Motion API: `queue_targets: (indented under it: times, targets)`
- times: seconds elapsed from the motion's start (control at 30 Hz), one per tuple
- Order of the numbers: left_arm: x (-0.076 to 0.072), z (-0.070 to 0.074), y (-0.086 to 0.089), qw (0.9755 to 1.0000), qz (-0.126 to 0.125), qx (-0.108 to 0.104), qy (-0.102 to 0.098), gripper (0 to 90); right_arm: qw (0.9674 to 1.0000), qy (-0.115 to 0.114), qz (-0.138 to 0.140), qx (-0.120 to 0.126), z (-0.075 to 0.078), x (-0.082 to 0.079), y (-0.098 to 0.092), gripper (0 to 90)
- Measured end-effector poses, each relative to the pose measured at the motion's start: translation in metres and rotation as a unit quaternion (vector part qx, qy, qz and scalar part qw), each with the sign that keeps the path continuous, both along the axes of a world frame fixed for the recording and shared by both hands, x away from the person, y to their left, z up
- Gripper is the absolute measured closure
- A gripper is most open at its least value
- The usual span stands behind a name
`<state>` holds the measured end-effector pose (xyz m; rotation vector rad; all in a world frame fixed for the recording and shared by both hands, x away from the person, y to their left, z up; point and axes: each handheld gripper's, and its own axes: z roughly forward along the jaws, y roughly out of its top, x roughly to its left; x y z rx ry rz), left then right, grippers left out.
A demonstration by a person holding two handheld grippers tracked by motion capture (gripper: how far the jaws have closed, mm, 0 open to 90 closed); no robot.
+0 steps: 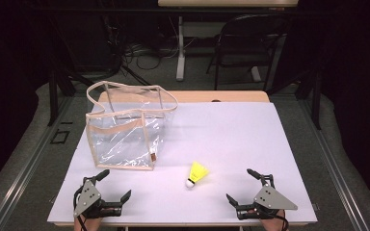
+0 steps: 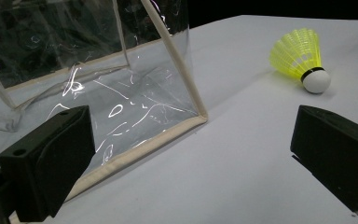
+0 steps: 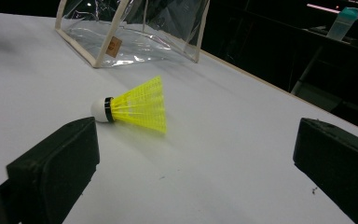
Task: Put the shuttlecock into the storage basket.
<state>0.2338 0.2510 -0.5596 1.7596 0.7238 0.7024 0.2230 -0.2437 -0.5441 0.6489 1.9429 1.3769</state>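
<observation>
both claws, my left claw (image 1: pixel 107 185) and right claw (image 1: pixel 243 185), stand wide and empty. the shuttlecock (image 1: pixel 197 173) lies on the counter (image 1: pixel 231 134) between them, near the clear bag (image 1: pixel 125 126), which probably gapes upward. approach step; next, close on the skirt.

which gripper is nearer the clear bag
Left. The left gripper sits just in front of the clear bag, by its near edge. The right gripper is far off to its right, past the shuttlecock.
</observation>
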Motion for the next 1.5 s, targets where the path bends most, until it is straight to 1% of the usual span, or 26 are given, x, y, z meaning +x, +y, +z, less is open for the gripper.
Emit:
queue_targets:
  times: [0.17, 0.2, 0.37, 0.4, 0.43, 0.47, 0.53, 0.6, 0.87, 0.9, 0.97, 1.0, 1.17, 1.27, 1.3, 1.37, 1.43, 1.47, 1.5]
  targets:
    - [-0.001, 0.001, 0.0, 1.0, 0.003, -0.004, -0.002, 0.8, 1.0, -0.002, -0.001, 0.002, 0.001, -0.001, 0.0, 0.0]
    - [-0.001, 0.002, -0.001, 1.0, 0.003, -0.008, 0.0, 0.7, 1.0, -0.002, 0.0, 0.002, 0.001, -0.001, 0.001, 0.0]
    - [-0.001, 0.003, -0.002, 1.0, 0.002, -0.006, 0.0, 0.5, 1.0, 0.008, 0.002, -0.006, -0.003, 0.0, 0.003, 0.0]
    - [0.0, 0.003, -0.003, 0.9999, 0.003, -0.009, 0.004, 0.5, 0.9999, 0.007, 0.003, -0.007, -0.003, 0.001, 0.003, 0.0]
    - [0.0, 0.003, -0.003, 0.9999, 0.003, -0.009, 0.004, 0.3, 0.9999, 0.009, 0.002, -0.004, -0.003, 0.002, 0.003, 0.0]
    - [0.002, 0.003, -0.004, 0.9999, 0.0, -0.008, 0.011, 0.3, 0.9999, 0.01, 0.002, -0.002, -0.004, 0.003, 0.003, 0.0]
    - [0.003, 0.004, -0.005, 0.9999, -0.003, -0.006, 0.015, 0.0, 0.9999, 0.01, 0.001, -0.003, -0.004, 0.003, 0.003, 0.0]
    - [0.003, 0.004, -0.006, 0.9999, -0.002, -0.006, 0.014, 0.0, 0.9999, 0.01, 0.001, -0.002, -0.003, 0.003, 0.002, 0.0]
    - [0.005, 0.008, -0.019, 0.9998, -0.011, -0.005, 0.014, 0.0, 1.0, 0.009, 0.001, -0.003, -0.002, 0.0, 0.003, 0.0]
    - [0.007, 0.008, -0.023, 0.9998, -0.013, 0.0, 0.015, 0.0, 1.0, 0.009, 0.001, -0.002, -0.002, 0.001, 0.003, 0.0]
    - [0.008, 0.008, -0.026, 0.9997, -0.018, 0.0, 0.018, 0.0, 0.9999, 0.01, 0.001, -0.002, -0.002, 0.001, 0.003, 0.0]
    - [0.009, 0.008, -0.029, 0.9996, -0.02, 0.006, 0.02, 0.0, 1.0, 0.009, 0.001, -0.001, -0.002, 0.001, 0.003, 0.0]
    - [0.011, 0.009, -0.037, 0.9993, -0.026, 0.01, 0.026, 0.0, 1.0, 0.01, 0.002, -0.001, -0.003, 0.001, 0.003, 0.0]
    - [0.012, 0.011, -0.045, 0.9989, -0.031, 0.009, 0.034, 0.0, 0.9999, 0.01, 0.001, 0.0, -0.002, 0.001, 0.003, 0.0]
    - [0.013, 0.012, -0.047, 0.9987, -0.032, 0.011, 0.037, 0.0, 0.9999, 0.011, 0.001, 0.0, -0.002, 0.001, 0.003, 0.0]
    - [0.014, 0.012, -0.053, 0.9984, -0.025, 0.021, 0.046, 0.0, 0.9999, 0.01, 0.002, -0.002, -0.002, 0.0, 0.003, 0.0]
    - [0.017, 0.012, -0.057, 0.9979, -0.03, 0.023, 0.053, 0.0, 0.9999, 0.011, 0.003, -0.001, -0.003, 0.002, 0.003, 0.0]
    - [0.017, 0.012, -0.057, 0.9979, -0.03, 0.023, 0.053, 0.0, 0.9999, 0.011, 0.003, -0.001, -0.003, 0.002, 0.003, 0.0]
    - [0.017, 0.012, -0.059, 0.9978, -0.03, 0.024, 0.055, 0.0, 0.9999, 0.016, 0.002, 0.001, -0.004, 0.002, 0.003, 0.0]
